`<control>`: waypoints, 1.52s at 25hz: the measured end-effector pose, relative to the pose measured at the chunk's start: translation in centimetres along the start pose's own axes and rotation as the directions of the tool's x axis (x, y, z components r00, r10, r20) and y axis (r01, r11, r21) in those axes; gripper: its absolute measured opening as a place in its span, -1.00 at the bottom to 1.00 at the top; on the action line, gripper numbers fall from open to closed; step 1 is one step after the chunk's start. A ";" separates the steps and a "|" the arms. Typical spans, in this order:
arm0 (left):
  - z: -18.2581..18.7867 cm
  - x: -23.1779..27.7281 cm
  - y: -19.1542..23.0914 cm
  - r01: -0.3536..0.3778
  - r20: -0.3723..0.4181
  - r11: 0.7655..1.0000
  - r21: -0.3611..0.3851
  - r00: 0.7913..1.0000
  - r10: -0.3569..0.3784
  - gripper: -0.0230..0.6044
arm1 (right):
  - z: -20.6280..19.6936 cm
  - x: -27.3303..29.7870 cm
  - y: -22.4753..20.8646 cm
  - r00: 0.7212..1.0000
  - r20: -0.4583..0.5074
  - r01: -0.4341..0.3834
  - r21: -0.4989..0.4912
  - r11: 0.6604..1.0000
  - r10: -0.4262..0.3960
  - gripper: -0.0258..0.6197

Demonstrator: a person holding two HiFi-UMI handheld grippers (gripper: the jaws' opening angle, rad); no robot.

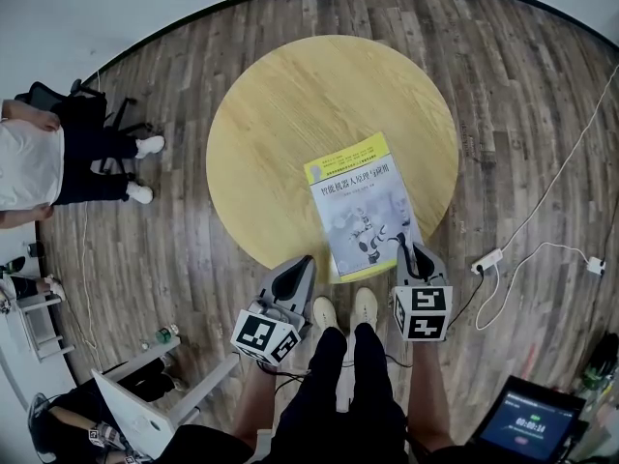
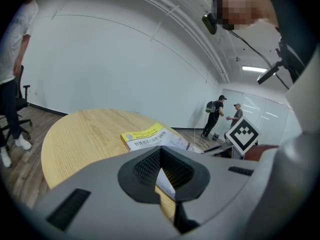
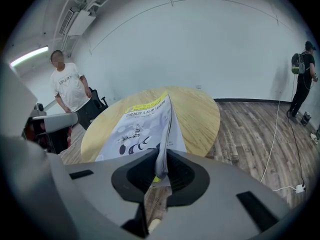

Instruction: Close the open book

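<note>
Two claws in view: my right claw [image 3: 161, 169] grasps the book [image 1: 360, 196] at its near edge (book lies at the tabletop [image 1: 280, 114] near rim); my left claw [image 2: 158, 151] is clenched, empty.

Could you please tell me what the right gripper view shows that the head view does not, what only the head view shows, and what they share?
Only the right gripper view: the right gripper with its jaws shut on the cover edge of the book, and a person with a backpack by the far wall. Only the head view: the left gripper, the wearer's shoes and a power strip on the floor. Both: the book, cover up, on the round wooden table.
</note>
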State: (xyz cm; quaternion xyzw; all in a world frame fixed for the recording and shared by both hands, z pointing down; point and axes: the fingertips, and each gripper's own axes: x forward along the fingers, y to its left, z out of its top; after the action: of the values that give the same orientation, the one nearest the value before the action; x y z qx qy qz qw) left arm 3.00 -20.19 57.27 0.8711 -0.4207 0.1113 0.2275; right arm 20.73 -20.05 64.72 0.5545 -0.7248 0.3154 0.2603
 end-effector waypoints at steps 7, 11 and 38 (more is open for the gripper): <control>0.5 -0.3 -0.1 -0.002 0.007 1.000 0.000 1.000 0.002 -0.93 | 0.1 -0.1 -0.2 1.000 -0.021 0.013 -0.058 0.998 -0.014 -0.70; 0.8 -0.6 -0.1 -0.002 0.016 1.000 0.001 1.000 0.002 -0.93 | 0.2 -0.4 -0.5 0.997 -0.042 0.059 -0.083 0.995 -0.063 -0.45; 11.4 -9.2 -1.6 -0.061 0.213 0.992 0.112 0.976 0.036 -0.93 | 12.7 -13.1 5.1 0.951 0.306 0.078 -0.131 0.988 -0.034 -0.69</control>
State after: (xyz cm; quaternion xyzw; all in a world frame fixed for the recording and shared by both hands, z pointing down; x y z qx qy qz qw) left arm -1.39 -18.66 43.29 0.8793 -0.4564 0.0486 0.1271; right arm 18.73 -20.21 45.83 0.5968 -0.7606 0.1670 0.1938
